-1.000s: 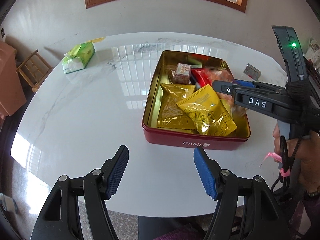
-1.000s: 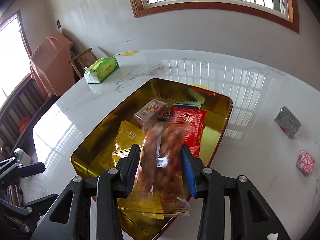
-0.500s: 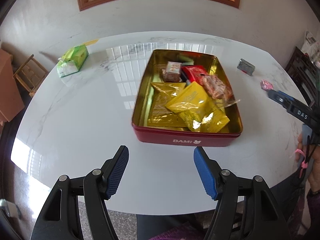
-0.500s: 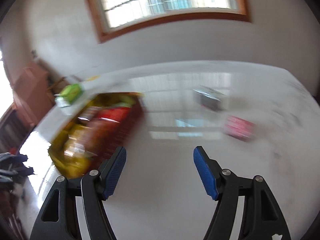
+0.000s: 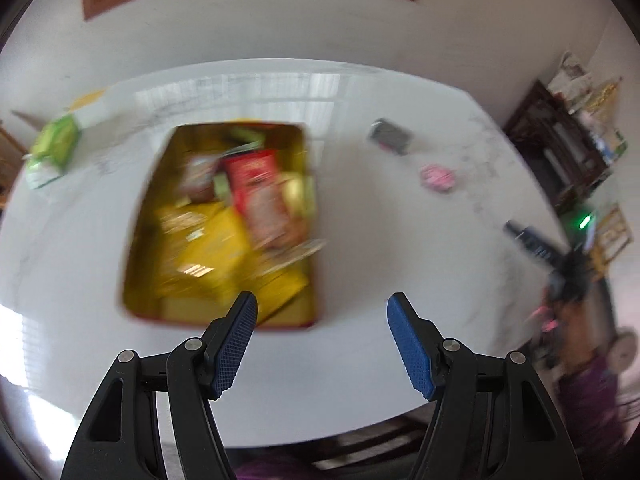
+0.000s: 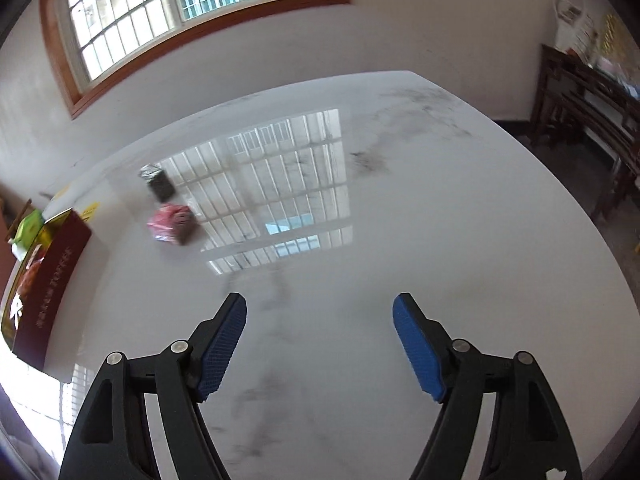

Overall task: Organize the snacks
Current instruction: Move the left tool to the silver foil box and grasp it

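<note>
- Plainly, our left gripper (image 5: 322, 344) hung above the white marble counter (image 5: 400, 260), its blue fingers (image 5: 234, 346) spread apart with nothing between them.
- Just beyond its left finger sat the red tin (image 5: 218, 224), gold inside, holding yellow snack packets (image 5: 208, 248), a red packet (image 5: 256, 184) and other wrappers too blurred for us to name.
- We saw a grey foil packet (image 5: 390, 136) and a pink wrapped snack (image 5: 438, 176) lying on the counter to the right of the tin, near each other and apart from it.
- A green tissue pack (image 5: 54, 148) lay far off to the tin's left.
- Our right gripper (image 6: 320, 348) pointed down at bare counter, its fingers (image 6: 418, 354) opening, empty between the pads.
- From the right wrist view, the pink wrapped snack (image 6: 172, 224) and grey foil packet (image 6: 156, 182) sat ahead to the left, the tin (image 6: 44, 280) at the far left edge.
- Across the counter in the left wrist view, the right gripper (image 5: 532, 240) showed blurred by a wooden shelf (image 5: 560, 152).
</note>
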Available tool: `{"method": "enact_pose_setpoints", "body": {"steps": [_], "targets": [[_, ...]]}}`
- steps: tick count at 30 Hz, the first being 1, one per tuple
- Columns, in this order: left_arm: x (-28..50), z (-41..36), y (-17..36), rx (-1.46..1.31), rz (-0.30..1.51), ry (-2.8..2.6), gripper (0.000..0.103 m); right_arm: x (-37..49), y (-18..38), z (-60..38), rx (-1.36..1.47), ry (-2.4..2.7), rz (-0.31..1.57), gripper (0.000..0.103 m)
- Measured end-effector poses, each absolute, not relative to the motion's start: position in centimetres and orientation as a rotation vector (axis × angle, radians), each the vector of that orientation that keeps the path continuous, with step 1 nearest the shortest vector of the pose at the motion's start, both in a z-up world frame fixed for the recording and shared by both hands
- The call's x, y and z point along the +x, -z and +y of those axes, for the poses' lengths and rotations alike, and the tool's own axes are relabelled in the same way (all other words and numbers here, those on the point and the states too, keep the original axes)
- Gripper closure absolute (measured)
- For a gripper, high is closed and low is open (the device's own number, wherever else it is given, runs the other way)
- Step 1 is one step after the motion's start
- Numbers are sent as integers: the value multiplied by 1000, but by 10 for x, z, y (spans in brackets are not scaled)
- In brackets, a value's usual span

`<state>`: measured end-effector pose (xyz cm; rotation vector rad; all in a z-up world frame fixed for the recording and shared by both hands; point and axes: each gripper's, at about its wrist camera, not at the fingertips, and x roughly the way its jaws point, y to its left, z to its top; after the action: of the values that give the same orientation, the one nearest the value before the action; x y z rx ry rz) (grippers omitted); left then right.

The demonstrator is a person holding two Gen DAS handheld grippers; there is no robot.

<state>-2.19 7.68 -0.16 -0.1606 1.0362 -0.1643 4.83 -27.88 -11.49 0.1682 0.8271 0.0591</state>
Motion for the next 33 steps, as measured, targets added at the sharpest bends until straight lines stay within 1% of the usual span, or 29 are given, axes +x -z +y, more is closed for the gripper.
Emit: {"method": "enact_pose_setpoints", "body": {"steps": [4,7,9,13,17,19,22,28,30,33], "targets": [[33,42,-9,-230,1068,232,34,47,118,-293,207,-83,813,26],[83,18,-5,-292,1108,251,34,45,120,-293,213,-102,806,23],[119,5,3,-355,1145,261,34,44,120,-290,198,-124,807,21],[184,-12,29,-480,1190,213,34,44,121,-284,172,-174,806,21],[228,-16,59,-589,1241,127,34,42,121,-286,191,-215,797,21],[241,-15,73,-659,1271,103,34,41,119,-287,202,-232,788,21],[256,-15,86,-690,1288,56,34,40,117,-286,211,-253,777,21],[271,-24,101,-668,1307,-43,34,40,117,-285,213,-289,776,21],[274,-26,108,-679,1328,-59,37,39,117,-286,221,-297,772,21],[280,-33,105,-624,1305,-94,37,39,117,-286,230,-301,769,21]]}}
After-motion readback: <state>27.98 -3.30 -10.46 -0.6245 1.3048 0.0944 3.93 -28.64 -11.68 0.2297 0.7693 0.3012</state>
